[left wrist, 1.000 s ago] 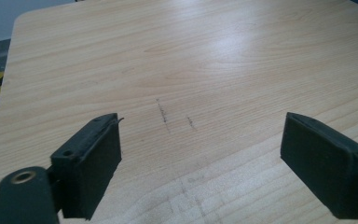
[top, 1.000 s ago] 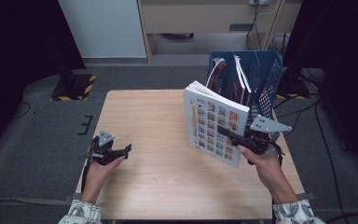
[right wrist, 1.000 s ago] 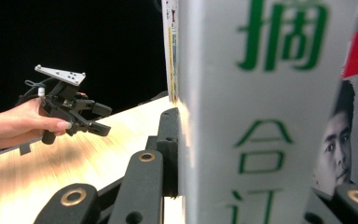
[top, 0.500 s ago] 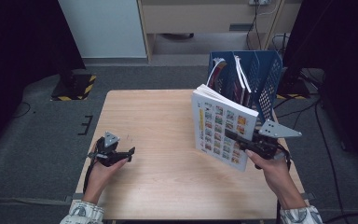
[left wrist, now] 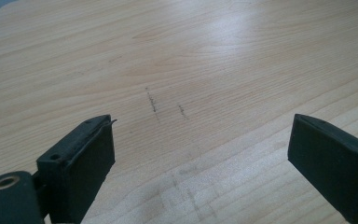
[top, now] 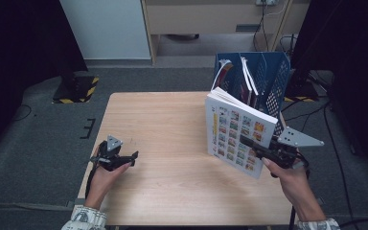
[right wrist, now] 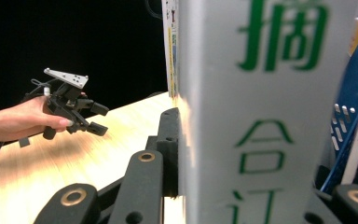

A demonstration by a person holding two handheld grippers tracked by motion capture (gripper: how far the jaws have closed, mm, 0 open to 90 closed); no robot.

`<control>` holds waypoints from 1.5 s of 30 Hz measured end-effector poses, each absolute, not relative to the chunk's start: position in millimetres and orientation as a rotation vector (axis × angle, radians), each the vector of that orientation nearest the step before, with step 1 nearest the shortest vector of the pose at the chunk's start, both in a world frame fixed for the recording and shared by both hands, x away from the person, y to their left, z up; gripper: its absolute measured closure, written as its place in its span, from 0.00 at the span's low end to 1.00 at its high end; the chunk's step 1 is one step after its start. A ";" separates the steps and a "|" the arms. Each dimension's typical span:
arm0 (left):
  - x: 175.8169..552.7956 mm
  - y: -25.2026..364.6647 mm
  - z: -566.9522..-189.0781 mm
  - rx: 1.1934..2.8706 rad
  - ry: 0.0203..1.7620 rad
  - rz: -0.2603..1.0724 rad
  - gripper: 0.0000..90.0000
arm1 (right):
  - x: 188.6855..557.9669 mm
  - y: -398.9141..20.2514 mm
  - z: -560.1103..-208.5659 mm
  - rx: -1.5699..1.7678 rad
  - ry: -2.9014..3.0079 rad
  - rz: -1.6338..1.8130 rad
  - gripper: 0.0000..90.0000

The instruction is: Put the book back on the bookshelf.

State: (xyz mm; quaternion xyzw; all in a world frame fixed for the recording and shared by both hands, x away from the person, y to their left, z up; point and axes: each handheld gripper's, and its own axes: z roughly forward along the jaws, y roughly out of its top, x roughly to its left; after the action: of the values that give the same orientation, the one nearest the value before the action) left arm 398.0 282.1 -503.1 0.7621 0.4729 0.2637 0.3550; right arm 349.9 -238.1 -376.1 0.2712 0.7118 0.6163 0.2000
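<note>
The thick paperback book stands upright off the table's right half, at about three o'clock from the table's middle, clamped across its spine by the right gripper. In the right gripper view the left jaw presses flat on the cover beside the white spine with its green characters; the far jaw is mostly hidden, so the hold on that side is judged rather than seen. The book looks fairly heavy for a one-sided grip and its soft covers and pages will likely sag or fan open if tilted, so holding near the spine, low and centred, seems the safest place. The glossy cover may slip.

Just behind it, at twelve o'clock, the blue mesh file rack already holds a few books leaning in its slots; these and the rack's dividers would probably crowd any slot the book goes toward. The left gripper rests at nine o'clock on the wooden table, jaws spread wide with nothing between them, well apart from the book.
</note>
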 end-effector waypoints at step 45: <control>398.6 282.4 -503.5 1.973 1.222 0.686 0.08 | 329.3 -305.3 -363.5 0.853 1.836 1.691 0.82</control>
State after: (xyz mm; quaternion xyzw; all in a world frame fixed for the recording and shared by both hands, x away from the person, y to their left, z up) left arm 398.6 282.4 -503.5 0.7627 0.4724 0.2653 0.3532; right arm 329.3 -305.3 -363.5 0.3131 0.6742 0.6209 0.2490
